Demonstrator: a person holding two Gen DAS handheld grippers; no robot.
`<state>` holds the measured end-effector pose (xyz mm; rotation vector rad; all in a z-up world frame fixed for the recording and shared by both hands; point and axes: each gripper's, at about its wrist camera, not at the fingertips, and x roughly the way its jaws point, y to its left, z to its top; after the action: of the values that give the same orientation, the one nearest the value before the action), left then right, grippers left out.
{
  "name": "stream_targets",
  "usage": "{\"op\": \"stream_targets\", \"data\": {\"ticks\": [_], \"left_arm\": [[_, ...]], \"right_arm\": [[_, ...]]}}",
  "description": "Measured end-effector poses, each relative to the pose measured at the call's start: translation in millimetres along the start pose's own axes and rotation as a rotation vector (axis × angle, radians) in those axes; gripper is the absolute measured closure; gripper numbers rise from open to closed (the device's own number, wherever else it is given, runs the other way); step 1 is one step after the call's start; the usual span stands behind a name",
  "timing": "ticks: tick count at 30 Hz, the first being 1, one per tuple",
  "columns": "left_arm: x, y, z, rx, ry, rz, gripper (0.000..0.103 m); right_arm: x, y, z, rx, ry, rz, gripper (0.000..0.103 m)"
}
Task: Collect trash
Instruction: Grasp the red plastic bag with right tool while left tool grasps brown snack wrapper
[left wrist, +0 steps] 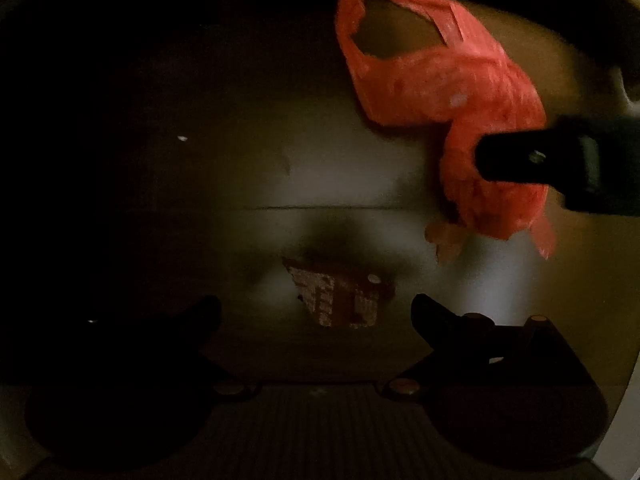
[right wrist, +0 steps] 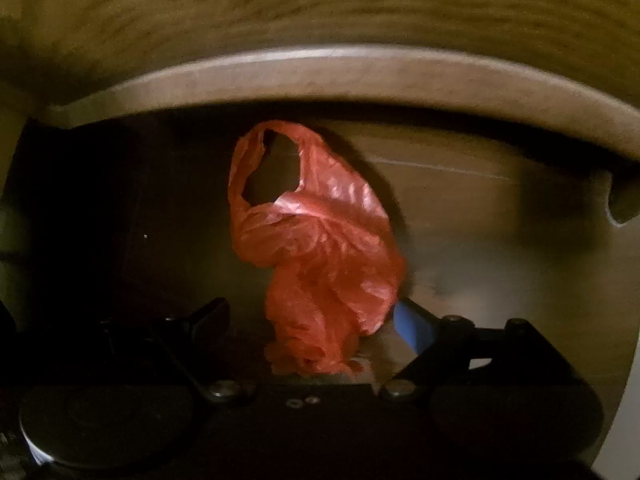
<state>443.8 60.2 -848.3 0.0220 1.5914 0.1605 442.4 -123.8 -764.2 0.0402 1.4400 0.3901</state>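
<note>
Pretty dark down here. The red plastic bag (right wrist: 320,248) is crumpled on the floor (right wrist: 500,248) just under the curved wooden edge (right wrist: 360,76) of some furniture, its handle loop sticking up. The right gripper (right wrist: 316,320) has its fingers spread on either side of the bag's bottom bunch — can't tell if they're actually squeezing it. The left gripper (left wrist: 316,316) is wide open, nothing in it, hovering over a brownish scrap (left wrist: 340,296) on the floor — bag's well off toward the upper right from there.
</note>
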Motion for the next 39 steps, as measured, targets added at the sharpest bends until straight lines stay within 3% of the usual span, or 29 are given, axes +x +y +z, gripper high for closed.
{"op": "stream_targets", "data": {"ticks": [6, 10, 12, 13, 15, 23, 36, 39], "left_arm": [[19, -3, 9, 0.004, 0.028, 0.007, 0.006], [22, 7, 13, -0.039, 0.051, -0.036, 0.035], [23, 11, 14, -0.074, 0.053, -0.060, 0.037], [22, 12, 15, -0.080, 0.051, -0.069, 0.043], [21, 11, 15, -0.069, 0.050, -0.074, 0.057], [17, 11, 16, -0.064, 0.035, -0.068, 0.059], [-3, 24, -6, -0.115, -0.014, -0.084, 0.060], [-27, 20, -21, -0.117, -0.014, -0.070, 0.060]], "right_arm": [[15, 6, -10, 0.052, 0.017, -0.012, 0.017], [15, 7, -12, 0.054, 0.000, -0.032, 0.019], [12, 4, -13, 0.065, 0.001, -0.024, 0.034], [11, 2, -12, 0.074, 0.005, -0.027, 0.061], [11, -4, -10, 0.114, 0.008, -0.007, 0.059], [-3, -7, -12, 0.094, -0.016, -0.031, 0.072], [-56, -9, -31, 0.083, -0.037, 0.013, 0.074], [-77, -2, -36, 0.096, -0.038, 0.009, 0.074]]}}
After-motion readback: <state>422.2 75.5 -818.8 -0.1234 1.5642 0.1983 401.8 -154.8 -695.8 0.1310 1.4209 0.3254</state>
